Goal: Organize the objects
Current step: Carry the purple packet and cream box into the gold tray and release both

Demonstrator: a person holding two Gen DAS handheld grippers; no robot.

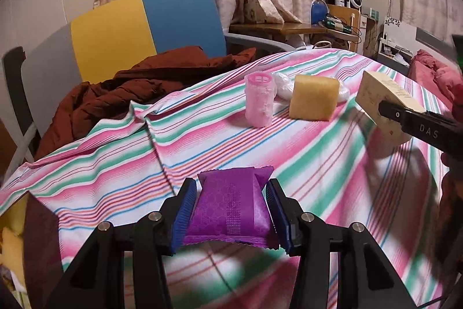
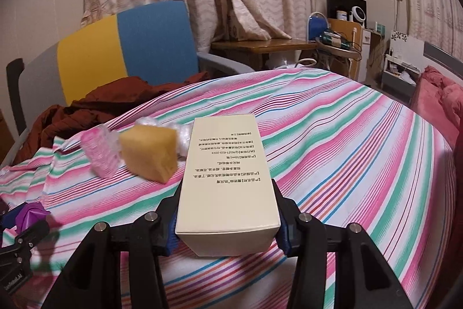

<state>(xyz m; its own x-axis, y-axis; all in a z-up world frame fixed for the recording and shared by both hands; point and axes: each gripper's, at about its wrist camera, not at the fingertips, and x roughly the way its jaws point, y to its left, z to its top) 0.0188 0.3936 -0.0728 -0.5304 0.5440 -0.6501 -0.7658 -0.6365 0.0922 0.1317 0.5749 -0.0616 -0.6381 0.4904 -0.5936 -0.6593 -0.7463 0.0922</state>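
Fingers (image 1: 185, 210) pinch the purple packet (image 1: 230, 207) — cream box (image 2: 225, 178) likewise clamped.

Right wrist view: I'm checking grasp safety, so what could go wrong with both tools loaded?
The tall cream cardboard box sticks far beyond the right tool, so it could pivot or slip. Lowered leftward, it might knock the yellow sponge block. The soft purple foil packet could slide from the left tool.

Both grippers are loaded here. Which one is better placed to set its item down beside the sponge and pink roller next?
Right, probably. Its cream box is held by the right gripper just beside the yellow sponge and pink roller. The left gripper, clamping the purple packet, sits farther back across the striped cloth.
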